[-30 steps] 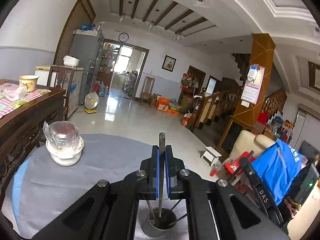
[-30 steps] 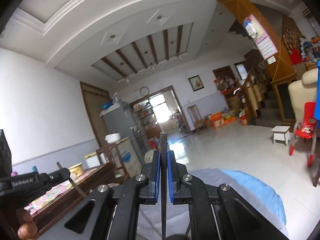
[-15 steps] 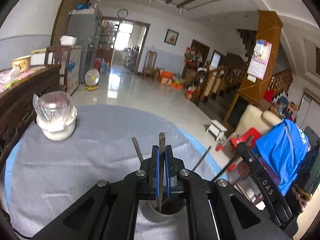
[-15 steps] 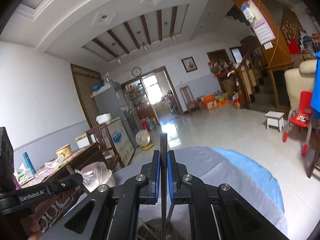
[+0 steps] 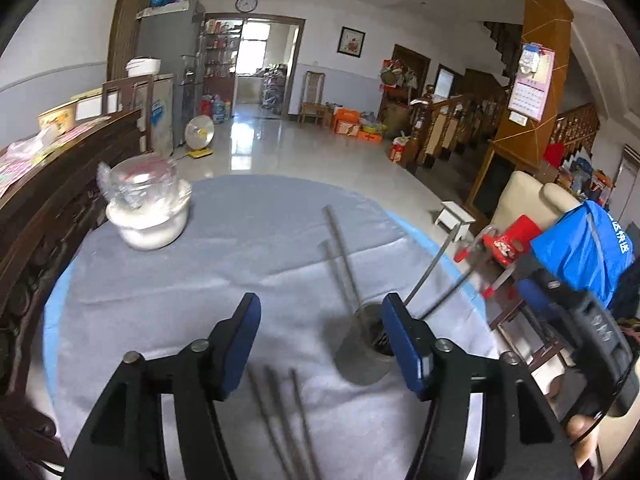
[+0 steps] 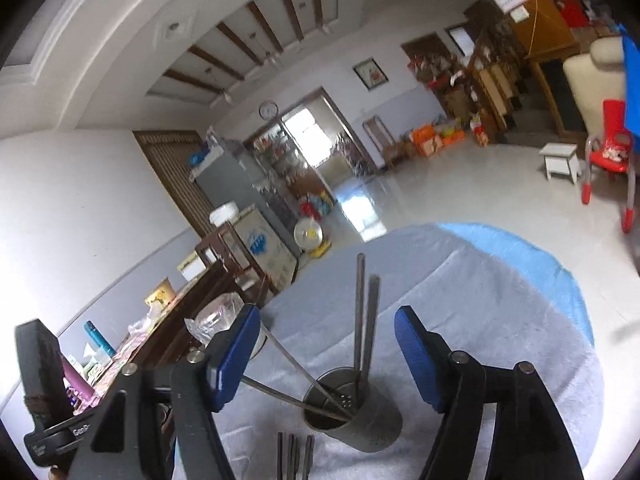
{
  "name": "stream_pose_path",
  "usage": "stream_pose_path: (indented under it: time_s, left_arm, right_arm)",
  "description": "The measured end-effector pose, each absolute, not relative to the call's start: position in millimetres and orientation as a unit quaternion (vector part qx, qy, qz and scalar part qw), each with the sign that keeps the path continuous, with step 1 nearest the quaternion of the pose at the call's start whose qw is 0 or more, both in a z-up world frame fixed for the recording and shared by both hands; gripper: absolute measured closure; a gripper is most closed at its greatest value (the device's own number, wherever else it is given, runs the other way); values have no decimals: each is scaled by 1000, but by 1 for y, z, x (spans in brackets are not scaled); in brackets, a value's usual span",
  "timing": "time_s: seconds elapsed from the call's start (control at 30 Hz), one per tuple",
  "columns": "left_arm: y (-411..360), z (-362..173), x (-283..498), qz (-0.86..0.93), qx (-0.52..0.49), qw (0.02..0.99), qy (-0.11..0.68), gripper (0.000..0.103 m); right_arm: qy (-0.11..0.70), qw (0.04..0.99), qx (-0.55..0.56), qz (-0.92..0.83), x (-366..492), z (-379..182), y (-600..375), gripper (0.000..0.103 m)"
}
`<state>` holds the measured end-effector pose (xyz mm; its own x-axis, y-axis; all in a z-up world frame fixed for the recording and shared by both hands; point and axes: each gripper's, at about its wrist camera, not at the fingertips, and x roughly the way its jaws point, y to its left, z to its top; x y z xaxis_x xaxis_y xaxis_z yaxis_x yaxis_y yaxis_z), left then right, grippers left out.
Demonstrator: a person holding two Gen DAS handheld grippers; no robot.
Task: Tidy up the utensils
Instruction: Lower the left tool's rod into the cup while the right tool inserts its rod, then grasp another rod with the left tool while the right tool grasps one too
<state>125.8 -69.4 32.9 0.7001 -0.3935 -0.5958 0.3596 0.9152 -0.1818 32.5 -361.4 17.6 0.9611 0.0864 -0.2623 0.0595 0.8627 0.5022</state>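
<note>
A grey metal cup (image 5: 362, 364) (image 6: 360, 420) stands on the grey cloth and holds several metal chopsticks (image 5: 340, 256) (image 6: 366, 320) that lean out of it. Three more chopsticks (image 5: 280, 420) (image 6: 294, 456) lie flat on the cloth in front of the cup. My left gripper (image 5: 322, 340) hangs just above and left of the cup. Its jaws are opening and its pads touch nothing. My right gripper (image 6: 328, 360) is over the cup, its jaws also opening. Two upright chopsticks show between its pads, free of both.
A glass jar wrapped in plastic sits in a white bowl (image 5: 148, 212) at the far left of the round table (image 5: 420, 236). A dark wooden sideboard (image 5: 60, 184) stands close on the left. Beyond the right edge are a red chair (image 5: 508, 240) and a blue bag (image 5: 584, 248).
Both grippers came down toward the cup, each shut on one chopstick, then opened and let go. Those chopsticks now stand in the cup.
</note>
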Motion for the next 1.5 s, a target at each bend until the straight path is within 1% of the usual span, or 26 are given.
stream_pose_path:
  time_s: [0.1,0.17,0.4,0.8,0.87,0.93,1.03,1.2,1.5]
  left_arm:
    - [-53,22,119,-183,-10,922,340,30]
    - [-46,9,113,-166,11,920,355,29]
    - [-28,-31,96,-115,36,908,402,29]
    - [-11,-52,93,-71,73,909,403,28]
    - [-8,-56,97,-68,71,907,408,28]
    - [-7,-61,101,-67,69,905,415,28]
    - [-7,-67,108,-65,70,902,421,28]
    - [-11,-75,119,-67,75,898,429,28]
    - [-24,-90,143,-78,85,888,446,28]
  right_arm:
    - [134,958,254,12,19,18,-353,29]
    - [143,957,250,30,11,14,-347,29]
    - [209,955,200,62,14,-8,-303,29]
    - [288,941,141,105,36,-48,-225,31]
    - [298,939,135,106,38,-54,-220,36]
    - [309,937,125,104,43,-60,-216,46]
    - [324,934,117,98,51,-68,-214,52]
    - [342,928,118,87,63,-79,-219,55]
    - [360,921,127,74,84,-98,-227,55]
